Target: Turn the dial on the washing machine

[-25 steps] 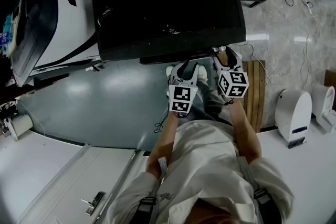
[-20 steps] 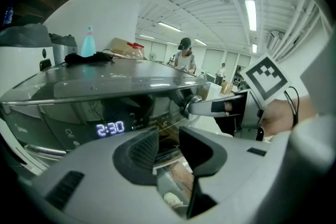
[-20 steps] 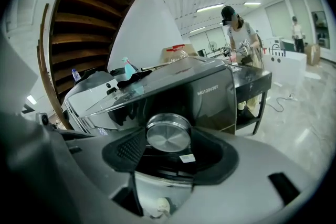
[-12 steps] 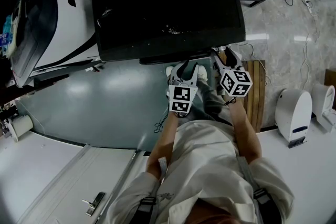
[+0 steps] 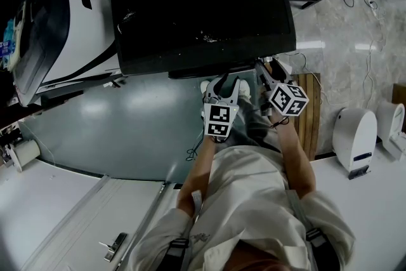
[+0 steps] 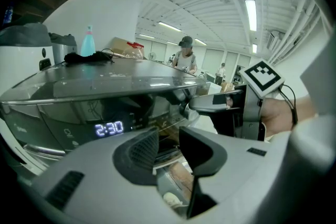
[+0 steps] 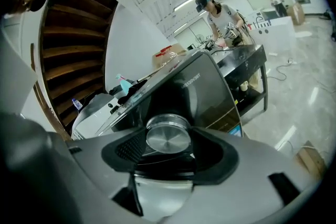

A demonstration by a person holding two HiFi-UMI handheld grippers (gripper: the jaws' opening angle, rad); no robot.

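Right gripper (image 7: 170,147) fingers clenched on silver dial (image 7: 168,137) — dial on washing machine (image 5: 203,3) front panel, near right front corner, centred for twisting. Left gripper (image 6: 168,147) fingers released, empty — held alongside, clear of dial.

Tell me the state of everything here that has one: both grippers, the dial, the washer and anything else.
dial: held between the right gripper's jaws
right gripper: shut on the dial
left gripper: open, nothing between its jaws
washing machine display: lit, reads 2:30
washing machine lid: closed
blue bottle: standing upright
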